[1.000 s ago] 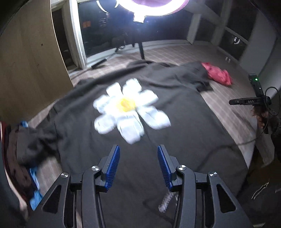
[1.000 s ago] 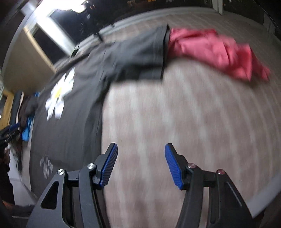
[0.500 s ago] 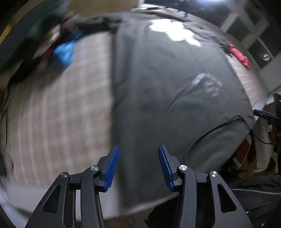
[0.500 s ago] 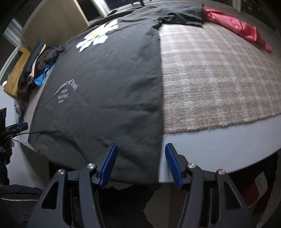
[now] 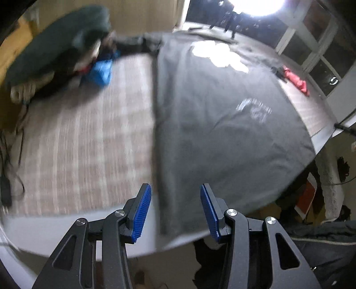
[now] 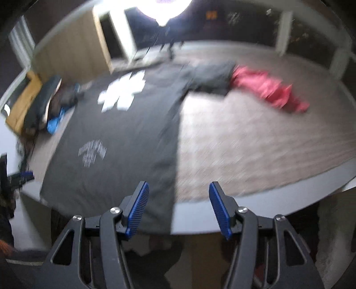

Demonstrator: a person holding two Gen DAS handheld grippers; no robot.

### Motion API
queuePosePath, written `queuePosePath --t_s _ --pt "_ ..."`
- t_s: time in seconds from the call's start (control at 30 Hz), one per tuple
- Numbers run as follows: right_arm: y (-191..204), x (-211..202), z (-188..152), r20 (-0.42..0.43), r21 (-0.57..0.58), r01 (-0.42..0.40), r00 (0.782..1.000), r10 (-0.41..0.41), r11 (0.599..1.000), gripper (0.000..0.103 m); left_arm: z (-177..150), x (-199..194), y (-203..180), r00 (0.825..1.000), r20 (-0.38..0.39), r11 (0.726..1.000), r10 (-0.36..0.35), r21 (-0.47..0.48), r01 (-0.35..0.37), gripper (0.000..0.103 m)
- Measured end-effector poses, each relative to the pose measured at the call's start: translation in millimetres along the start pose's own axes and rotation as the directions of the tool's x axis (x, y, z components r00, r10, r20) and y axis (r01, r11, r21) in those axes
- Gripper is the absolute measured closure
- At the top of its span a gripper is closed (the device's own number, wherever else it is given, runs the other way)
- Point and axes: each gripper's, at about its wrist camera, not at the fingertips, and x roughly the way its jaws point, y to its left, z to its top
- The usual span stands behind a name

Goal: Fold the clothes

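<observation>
A dark grey shirt (image 5: 218, 124) with a white flower print (image 5: 220, 55) and small white lettering lies spread flat on a plaid-covered surface (image 5: 84, 142). It also shows in the right wrist view (image 6: 124, 142). Its hem hangs over the near edge. My left gripper (image 5: 174, 206) is open and empty, just above the hem's left corner. My right gripper (image 6: 178, 206) is open and empty, just above the hem's right corner. Both views are blurred.
A red garment (image 6: 269, 91) lies at the far right, next to the shirt's sleeve. A pile of dark and blue clothes (image 5: 66, 57) sits at the far left. A bright ring light (image 6: 166, 6) stands behind.
Both grippers have pulled back from over the shirt's middle to the near edge, by the hem corners. Both stay open. The shirt has not moved.
</observation>
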Motion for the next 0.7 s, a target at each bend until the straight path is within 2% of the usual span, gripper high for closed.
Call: queuePosePath --t_s 0.1,0.17,0.3,0.37,0.5,0.67,0.7 --pt "-23.1 -14.6 29.9 0.057 0.04 0.033 0.998 -0.035 0.999 0.047 19.9 4.2 -38.9 0.996 0.045 0.995 -0.072 0.076 0.069 0.059" --pt "-38.9 -11.1 47.5 0.073 0.08 0.017 0.997 -0.023 0.997 0.047 29.5 12.0 -73.0 0.989 0.056 0.982 -0.14 0.135 0.132 0.059" --pt "-59.8 15.2 72.1 0.069 0.135 -0.016 0.998 0.006 0.991 0.047 40.1 37.4 -149.8 0.966 0.002 0.939 -0.259 0.234 0.252 0.059" --pt "-72.8 33.6 86.0 0.066 0.144 -0.024 0.998 0.015 0.989 0.047 45.0 48.5 -187.6 0.955 -0.03 0.916 -0.296 0.275 0.292 0.059" --pt "-105.7 71.0 121.2 0.06 0.126 -0.068 0.996 0.061 0.99 0.047 58.9 71.8 -263.8 0.933 -0.094 0.868 -0.348 0.344 0.359 0.059" --pt "-137.1 137.3 189.6 0.049 0.065 -0.137 0.99 0.134 0.988 0.047 81.8 99.5 -335.4 0.928 -0.15 0.854 -0.341 0.362 0.373 0.059" --pt "-141.3 148.4 201.9 0.05 0.054 -0.147 0.988 0.145 0.988 0.047 91.3 105.9 -344.4 0.932 -0.151 0.857 -0.331 0.365 0.364 0.059"
